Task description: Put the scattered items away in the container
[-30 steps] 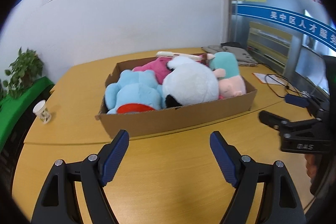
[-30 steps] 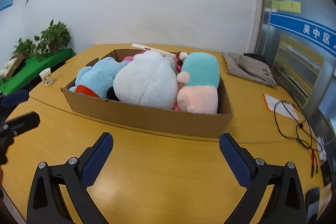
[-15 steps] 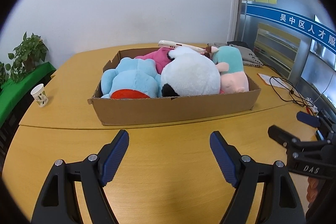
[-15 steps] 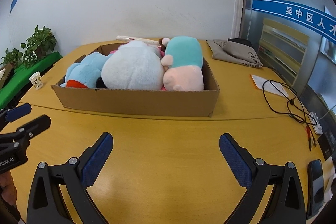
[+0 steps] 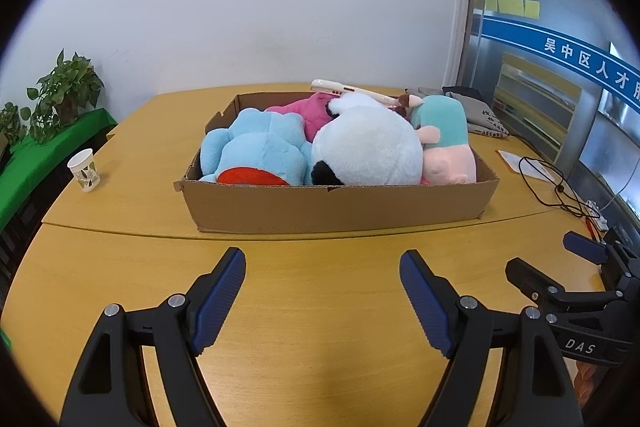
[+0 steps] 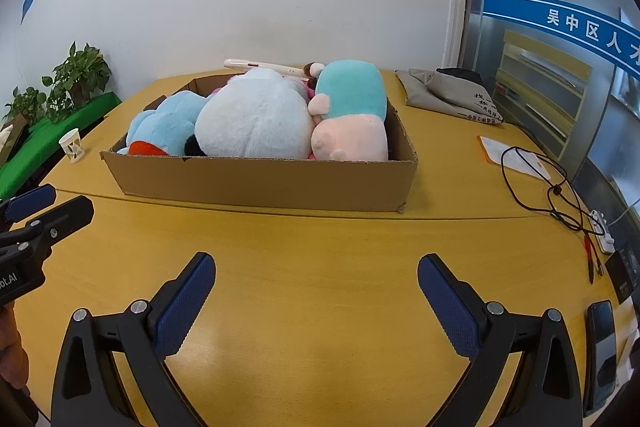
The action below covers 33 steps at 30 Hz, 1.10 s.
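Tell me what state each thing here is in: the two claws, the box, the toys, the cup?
Left claw: open, empty, above the table.
Right claw: open, empty.
Brown cardboard box: open-topped, heaped full.
Round white plush toy: in the box, rising above the rim.
Light blue plush toy: in the box.
Teal and pink plush toy: in the box.
White paper cup: upright on the table, outside the box.
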Each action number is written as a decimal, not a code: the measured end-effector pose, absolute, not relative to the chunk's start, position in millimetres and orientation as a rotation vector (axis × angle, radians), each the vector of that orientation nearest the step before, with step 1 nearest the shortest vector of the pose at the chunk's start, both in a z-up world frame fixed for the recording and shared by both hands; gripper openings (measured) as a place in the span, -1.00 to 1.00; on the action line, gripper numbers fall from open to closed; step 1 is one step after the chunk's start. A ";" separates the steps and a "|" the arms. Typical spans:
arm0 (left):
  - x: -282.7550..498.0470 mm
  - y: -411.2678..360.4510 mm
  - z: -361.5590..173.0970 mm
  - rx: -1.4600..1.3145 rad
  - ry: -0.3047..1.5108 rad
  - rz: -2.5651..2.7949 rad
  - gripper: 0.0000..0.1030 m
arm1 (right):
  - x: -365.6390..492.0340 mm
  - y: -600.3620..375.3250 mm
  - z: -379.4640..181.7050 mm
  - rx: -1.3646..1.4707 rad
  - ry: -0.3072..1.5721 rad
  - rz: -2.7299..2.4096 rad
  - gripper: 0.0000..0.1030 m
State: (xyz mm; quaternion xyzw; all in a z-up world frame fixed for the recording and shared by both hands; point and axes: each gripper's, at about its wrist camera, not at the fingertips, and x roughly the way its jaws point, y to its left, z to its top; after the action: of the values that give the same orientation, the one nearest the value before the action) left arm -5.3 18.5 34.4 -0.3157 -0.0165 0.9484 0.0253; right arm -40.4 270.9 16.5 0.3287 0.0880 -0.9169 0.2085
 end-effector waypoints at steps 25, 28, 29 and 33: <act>-11.5 23.7 21.7 -1.091 -0.092 2.914 0.55 | -36.6 265.2 10.6 0.920 0.277 -2.547 0.99; -8.9 29.1 21.7 -1.068 -0.071 2.906 0.55 | -33.3 263.5 12.3 0.894 0.332 -2.572 0.99; -7.7 31.5 21.7 -1.062 -0.049 2.913 0.55 | -32.3 263.3 12.9 0.886 0.342 -2.575 0.99; -5.9 31.8 19.7 -1.082 -0.020 2.953 0.55 | -32.4 264.4 12.6 0.891 0.330 -2.565 0.99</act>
State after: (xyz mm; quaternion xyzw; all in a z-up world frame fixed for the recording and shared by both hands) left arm -5.9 31.8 19.7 -0.3439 -0.0064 0.9390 -0.0018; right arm -32.4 264.4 12.6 0.3192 0.1183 -0.9184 0.2018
